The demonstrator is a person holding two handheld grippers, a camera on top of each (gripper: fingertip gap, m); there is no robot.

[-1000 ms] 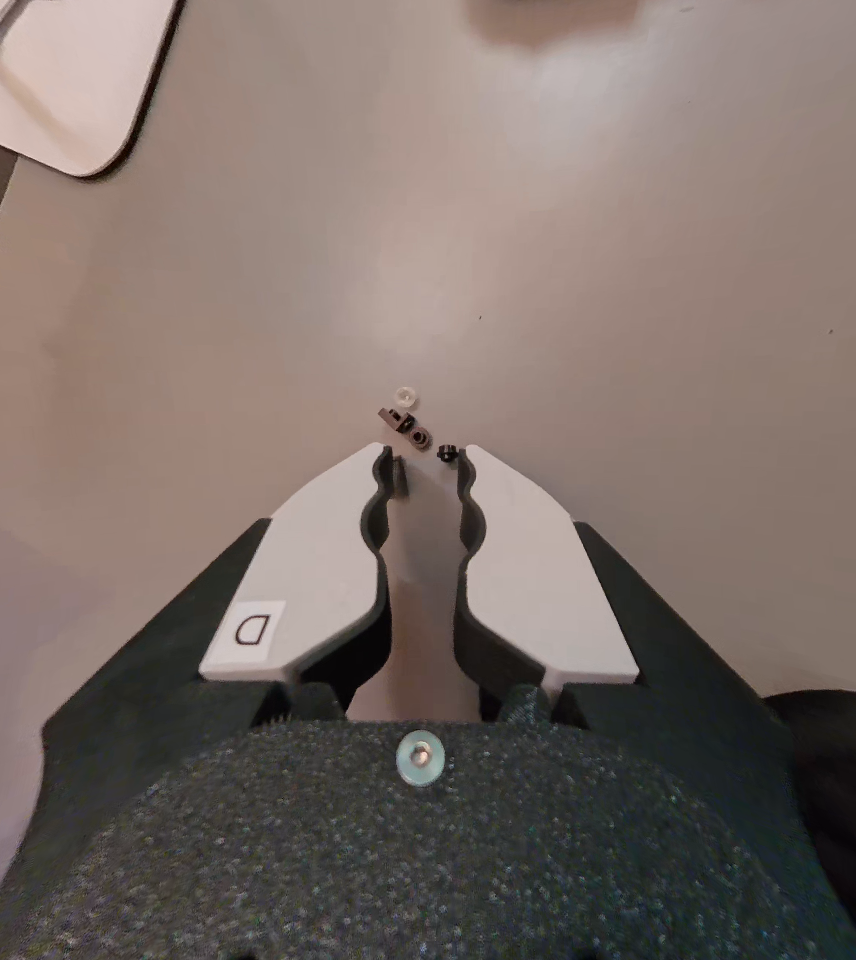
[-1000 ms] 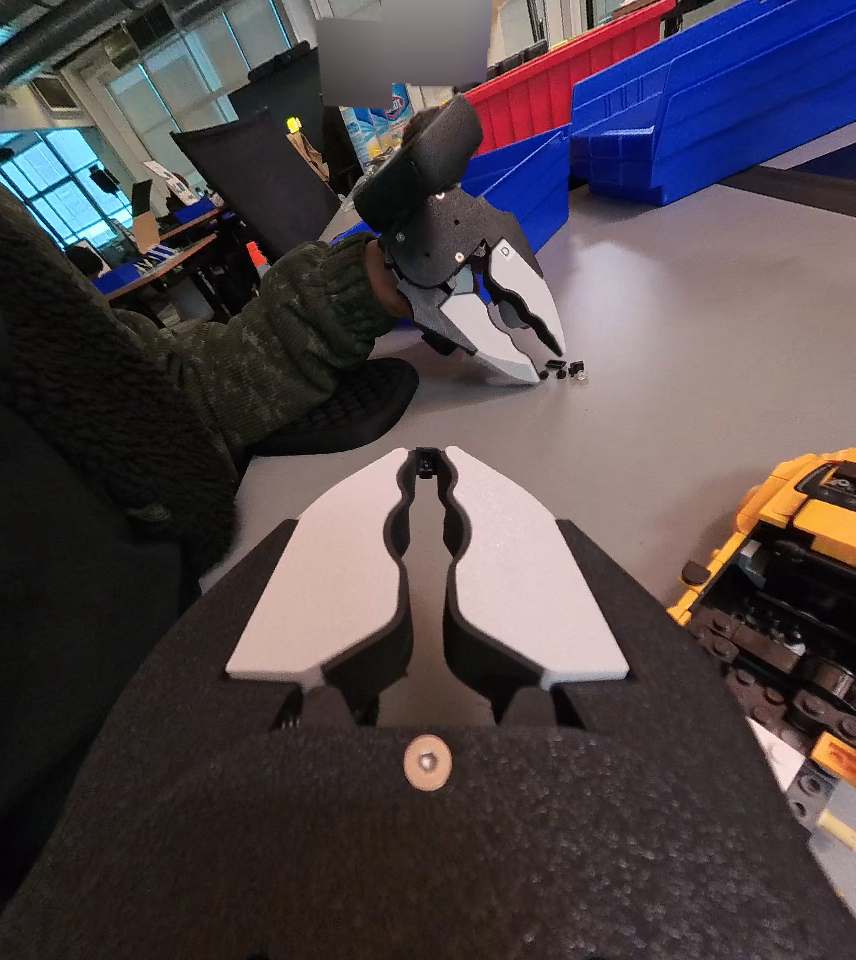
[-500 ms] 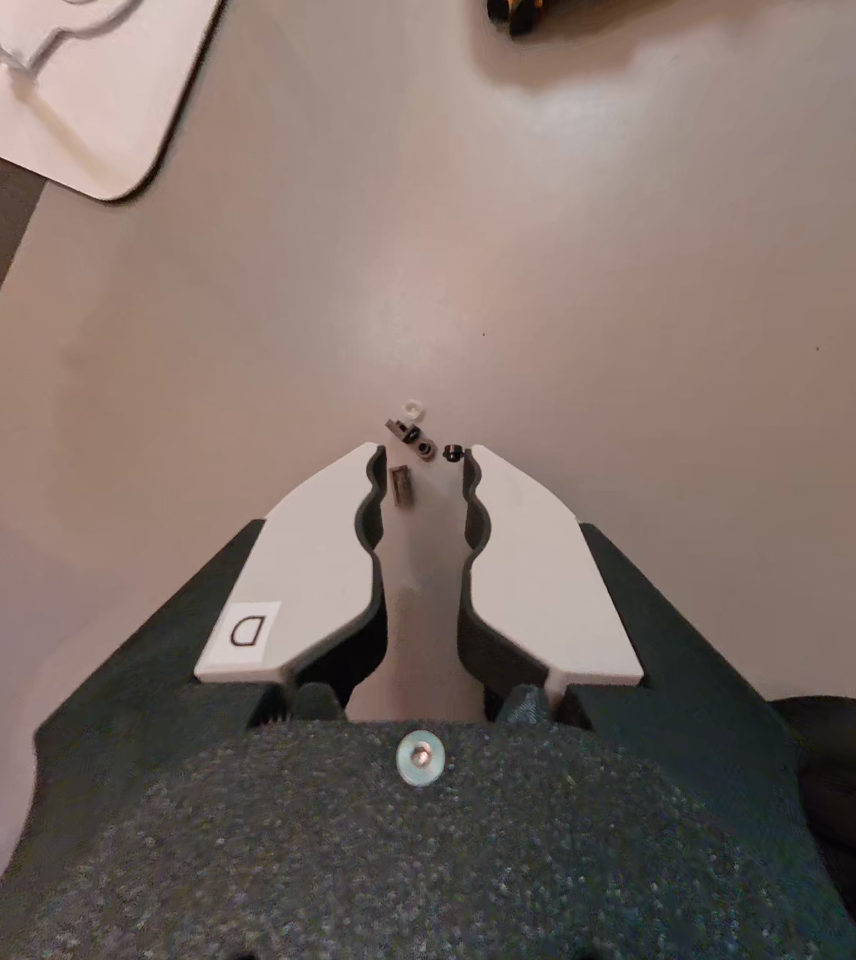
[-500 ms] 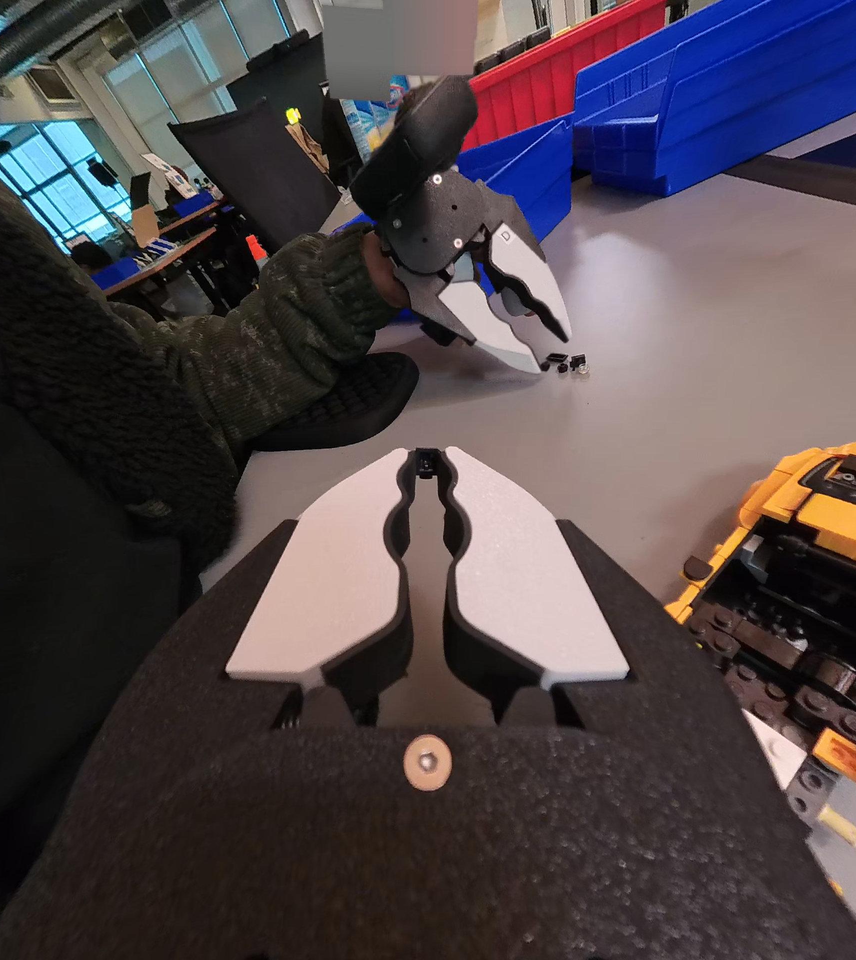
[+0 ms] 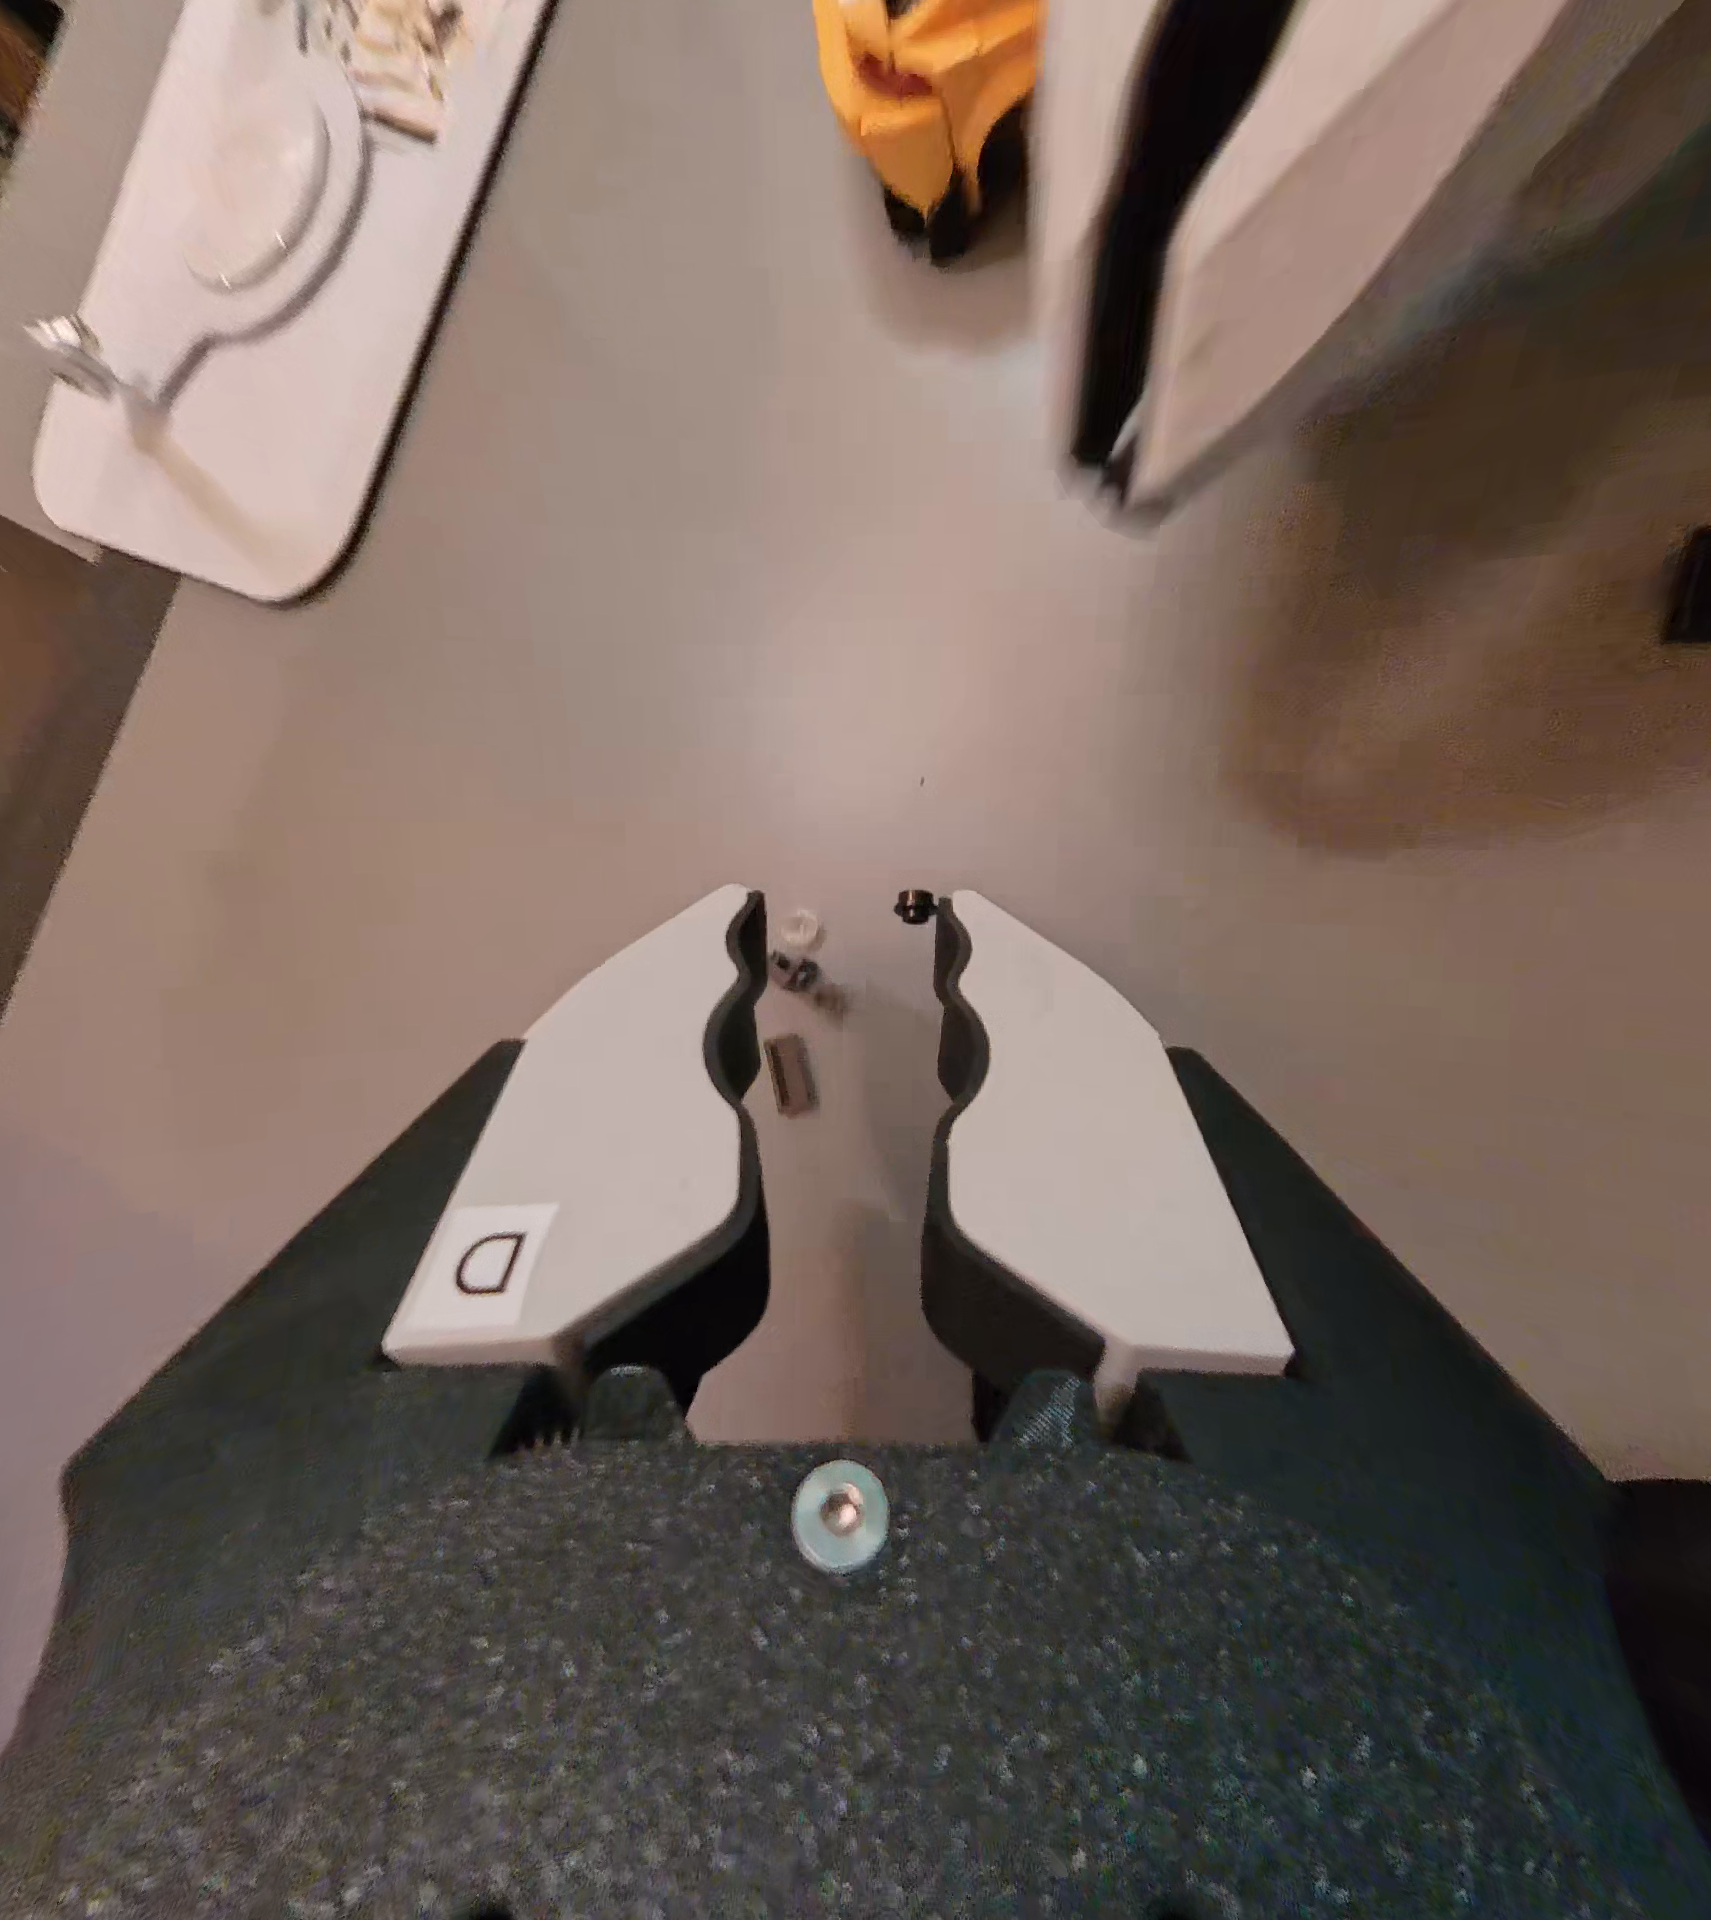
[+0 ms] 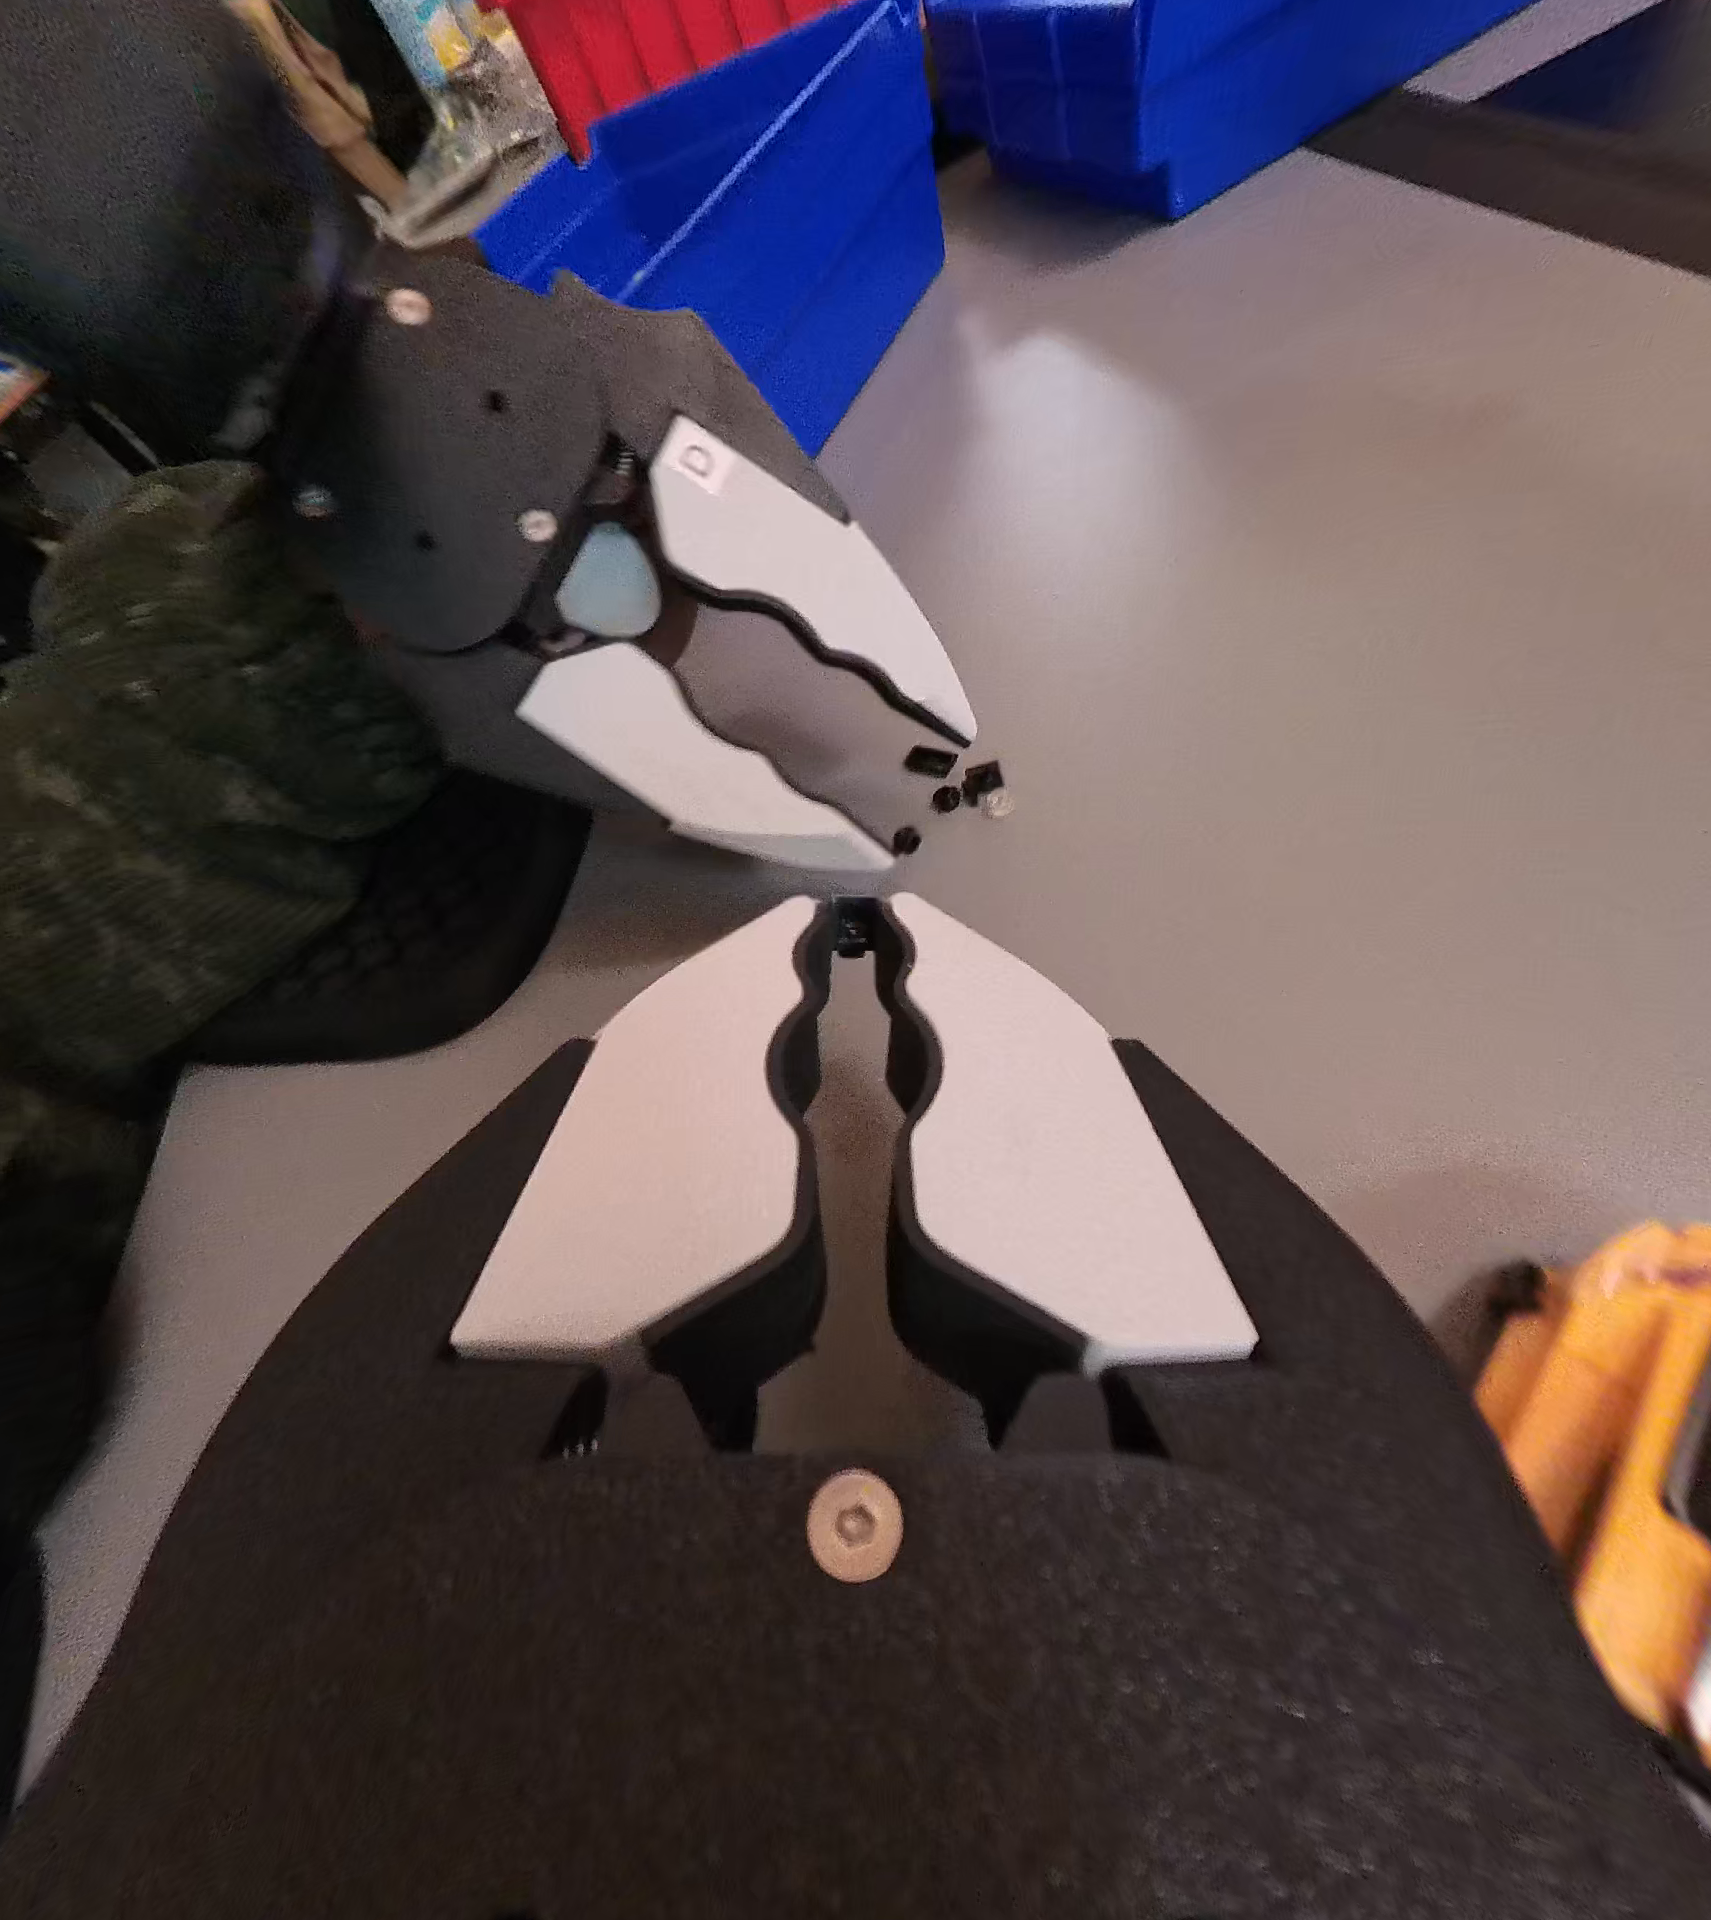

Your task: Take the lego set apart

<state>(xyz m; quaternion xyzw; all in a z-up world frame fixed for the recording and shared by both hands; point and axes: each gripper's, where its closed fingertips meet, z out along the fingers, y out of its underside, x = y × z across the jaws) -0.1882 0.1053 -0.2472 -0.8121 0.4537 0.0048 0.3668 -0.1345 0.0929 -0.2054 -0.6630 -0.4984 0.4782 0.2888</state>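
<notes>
On the grey counter (image 6: pixel 1350 623) your orange lego car (image 6: pixel 1661 1507) sat mostly built, so much remained. Your left tongs (image 5: pixel 846 909) hung open over a few loose pieces (image 5: pixel 794 1075); your right tongs (image 6: pixel 851 914) pinched a small black piece (image 6: pixel 849 928).

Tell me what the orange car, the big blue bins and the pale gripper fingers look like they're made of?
Orange car: hard glossy plastic bricks, likely, though blurred here. Blue bins: moulded plastic, smooth with a slight sheen and thin rigid walls. Left gripper fingers: matte pale grey plates over a black wavy lining, probably printed plastic with a softer grip layer; the lining's material is unclear.
</notes>
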